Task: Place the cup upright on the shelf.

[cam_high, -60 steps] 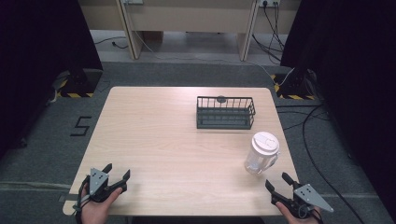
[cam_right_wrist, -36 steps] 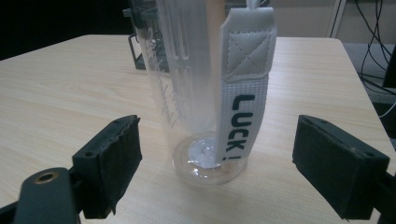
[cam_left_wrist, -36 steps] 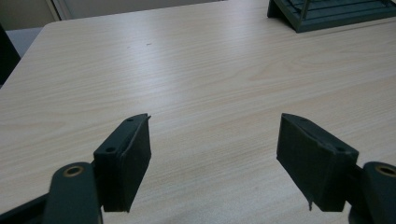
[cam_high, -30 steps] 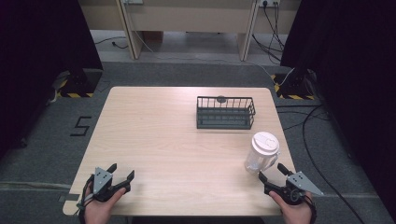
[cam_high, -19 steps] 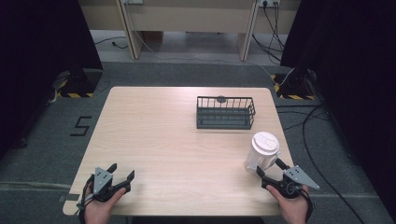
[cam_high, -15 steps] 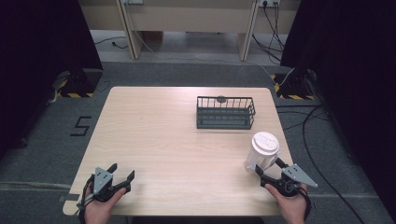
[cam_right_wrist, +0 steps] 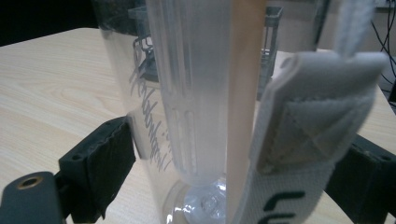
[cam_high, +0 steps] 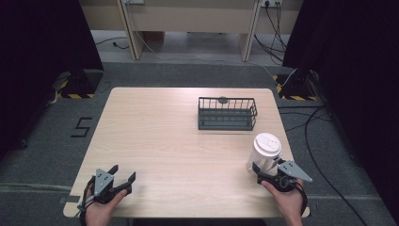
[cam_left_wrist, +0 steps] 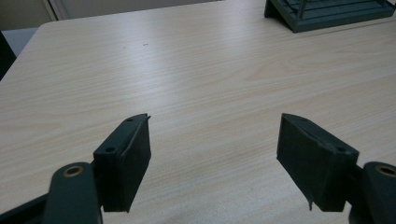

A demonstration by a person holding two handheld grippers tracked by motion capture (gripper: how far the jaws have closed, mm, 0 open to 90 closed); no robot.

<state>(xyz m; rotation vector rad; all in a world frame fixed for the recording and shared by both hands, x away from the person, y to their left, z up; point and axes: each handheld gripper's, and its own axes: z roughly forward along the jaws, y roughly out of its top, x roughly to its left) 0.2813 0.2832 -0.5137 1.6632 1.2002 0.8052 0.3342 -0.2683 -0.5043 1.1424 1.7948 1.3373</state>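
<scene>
Right gripper sits open around the clear bottle near the table's right edge; looks light, slick, so grab mid-body.

Clear plastic bottle, white lid, grey strap, upright near table's right front edge.

Even overhead light, dark surroundings — close bottle blurred, table glaring.

Both hand-held black two-jaw grippers, left and right, carry grey three-cornered top plates; flat black fingers show brass-ringed pivot holes.
</scene>
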